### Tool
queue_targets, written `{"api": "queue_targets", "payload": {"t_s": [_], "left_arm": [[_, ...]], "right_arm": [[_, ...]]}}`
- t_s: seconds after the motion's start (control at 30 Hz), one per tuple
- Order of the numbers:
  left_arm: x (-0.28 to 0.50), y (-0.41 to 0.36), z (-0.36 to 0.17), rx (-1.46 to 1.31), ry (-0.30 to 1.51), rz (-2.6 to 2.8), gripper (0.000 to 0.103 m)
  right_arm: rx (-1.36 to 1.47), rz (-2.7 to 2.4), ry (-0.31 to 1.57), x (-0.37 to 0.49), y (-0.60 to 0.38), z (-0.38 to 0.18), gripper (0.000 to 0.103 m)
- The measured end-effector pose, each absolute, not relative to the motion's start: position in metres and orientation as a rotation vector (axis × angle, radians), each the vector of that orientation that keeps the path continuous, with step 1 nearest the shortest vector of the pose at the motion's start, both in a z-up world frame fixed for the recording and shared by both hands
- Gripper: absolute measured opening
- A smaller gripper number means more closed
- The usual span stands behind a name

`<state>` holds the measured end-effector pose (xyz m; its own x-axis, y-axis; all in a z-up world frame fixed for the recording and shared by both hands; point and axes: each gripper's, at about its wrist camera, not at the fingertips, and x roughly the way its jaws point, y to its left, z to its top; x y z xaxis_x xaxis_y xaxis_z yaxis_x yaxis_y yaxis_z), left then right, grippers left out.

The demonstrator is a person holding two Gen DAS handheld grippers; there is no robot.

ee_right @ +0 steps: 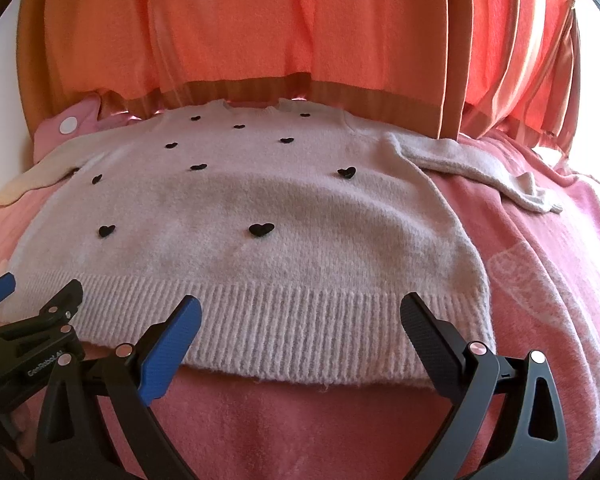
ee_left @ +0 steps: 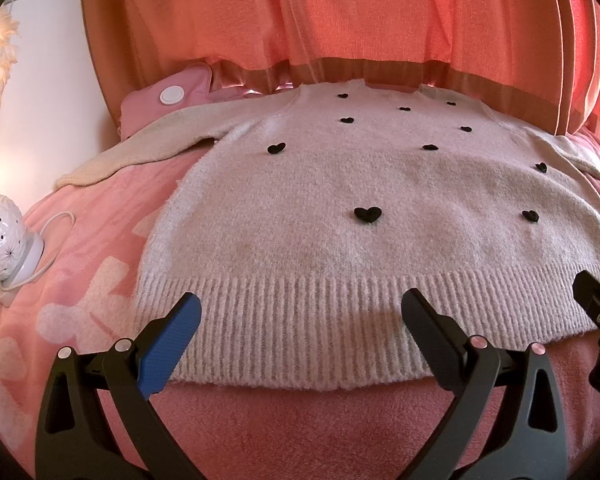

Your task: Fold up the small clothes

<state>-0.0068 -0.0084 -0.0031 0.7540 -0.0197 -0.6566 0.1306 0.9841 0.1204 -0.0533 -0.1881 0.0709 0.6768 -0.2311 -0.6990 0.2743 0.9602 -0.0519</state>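
A small pale pink knit sweater (ee_left: 320,208) with black hearts lies flat, face up, on a pink blanket; it also shows in the right wrist view (ee_right: 260,248). Its ribbed hem (ee_left: 300,320) faces me. Both sleeves are spread out, the left one (ee_left: 140,148) and the right one (ee_right: 480,164). My left gripper (ee_left: 300,300) is open and empty, its fingers over the left part of the hem. My right gripper (ee_right: 300,308) is open and empty over the right part of the hem (ee_right: 300,328). Each gripper shows at the edge of the other's view.
A pink blanket (ee_left: 80,272) with pale patterns covers the bed. Orange curtains (ee_left: 340,12) hang behind the sweater. A pink pouch with a white button (ee_left: 172,92) lies at the far left. A white ceramic lamp with a cord (ee_left: 0,236) stands at the left edge.
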Motion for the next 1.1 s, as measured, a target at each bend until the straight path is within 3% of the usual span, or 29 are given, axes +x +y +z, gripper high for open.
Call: {"api": "queue_targets", "payload": {"t_s": [1.1], "left_arm": [[-0.0078,-0.0072,-0.0017,0.145,0.713,-0.087,0.098]], "right_arm": [[0.113,-0.26,0.781,-0.0514,-0.1962,0.0796,0.098]]}}
